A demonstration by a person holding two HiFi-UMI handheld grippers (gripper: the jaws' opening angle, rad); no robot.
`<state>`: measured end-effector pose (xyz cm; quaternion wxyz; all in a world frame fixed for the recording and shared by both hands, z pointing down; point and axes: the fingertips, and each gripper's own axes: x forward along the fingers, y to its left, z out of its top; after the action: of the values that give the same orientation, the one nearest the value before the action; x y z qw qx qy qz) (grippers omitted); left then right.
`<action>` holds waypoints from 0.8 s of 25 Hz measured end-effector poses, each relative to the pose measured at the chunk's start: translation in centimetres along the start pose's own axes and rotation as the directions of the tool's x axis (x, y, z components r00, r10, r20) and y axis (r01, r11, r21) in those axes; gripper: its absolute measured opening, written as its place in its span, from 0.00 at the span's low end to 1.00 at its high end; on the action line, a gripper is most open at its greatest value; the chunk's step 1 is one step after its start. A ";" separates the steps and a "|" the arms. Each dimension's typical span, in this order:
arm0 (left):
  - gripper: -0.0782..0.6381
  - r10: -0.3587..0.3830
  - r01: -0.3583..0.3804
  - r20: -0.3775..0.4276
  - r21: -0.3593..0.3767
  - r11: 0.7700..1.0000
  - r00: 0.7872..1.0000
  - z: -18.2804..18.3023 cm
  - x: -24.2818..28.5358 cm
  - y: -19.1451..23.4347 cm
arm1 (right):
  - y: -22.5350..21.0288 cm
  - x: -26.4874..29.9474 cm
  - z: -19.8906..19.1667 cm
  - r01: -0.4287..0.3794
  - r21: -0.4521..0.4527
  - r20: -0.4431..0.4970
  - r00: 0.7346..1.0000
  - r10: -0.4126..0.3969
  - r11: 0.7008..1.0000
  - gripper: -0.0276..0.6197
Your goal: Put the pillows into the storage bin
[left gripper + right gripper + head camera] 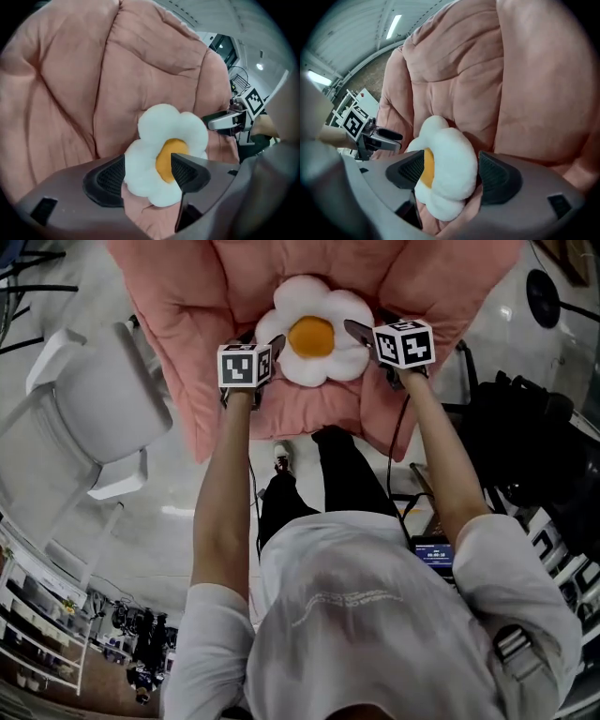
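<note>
Nearest, left gripper (147, 171) and right gripper (451, 171) each stood with jaws apart, the flower pillow (312, 334) reaching in between each pair of pads but not visibly squeezed by either. The pillow lay just far of both, left gripper at its left edge and right gripper at its right edge, neither clearly nearer; being round, it showed no long axis. It rested, yellow centre up, on the pink cushion (178, 296) behind. Count: one flower pillow, one pink cushion, two grippers; no storage bin made out.
</note>
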<state>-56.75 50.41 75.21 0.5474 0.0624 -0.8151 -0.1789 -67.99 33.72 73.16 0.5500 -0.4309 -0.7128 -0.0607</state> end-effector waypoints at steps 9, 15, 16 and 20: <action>0.51 0.034 -0.043 -0.098 -0.088 0.995 0.995 -5.4 5.0 3.7 | 0.7 4.2 -4.1 0.059 -0.123 -0.193 0.978 -0.082 0.991 0.56; 0.38 0.021 -0.030 -0.087 -0.105 0.994 0.996 -4.8 3.8 2.6 | 0.8 3.4 -3.7 0.066 -0.095 -0.181 0.980 -0.082 0.993 0.45; 0.37 0.018 -0.027 -0.089 -0.104 0.994 0.996 -4.8 3.3 2.2 | 0.9 3.1 -3.8 0.060 -0.081 -0.180 0.981 -0.073 0.995 0.44; 0.36 -0.012 0.003 -0.069 -0.135 0.991 0.998 -4.6 0.6 0.4 | 1.6 0.5 -3.9 0.040 -0.043 -0.196 0.980 -0.047 0.998 0.42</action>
<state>-52.72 49.56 77.43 0.5780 0.0347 -0.7812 -0.2333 -64.07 32.81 74.43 0.6078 -0.4176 -0.6630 -0.1287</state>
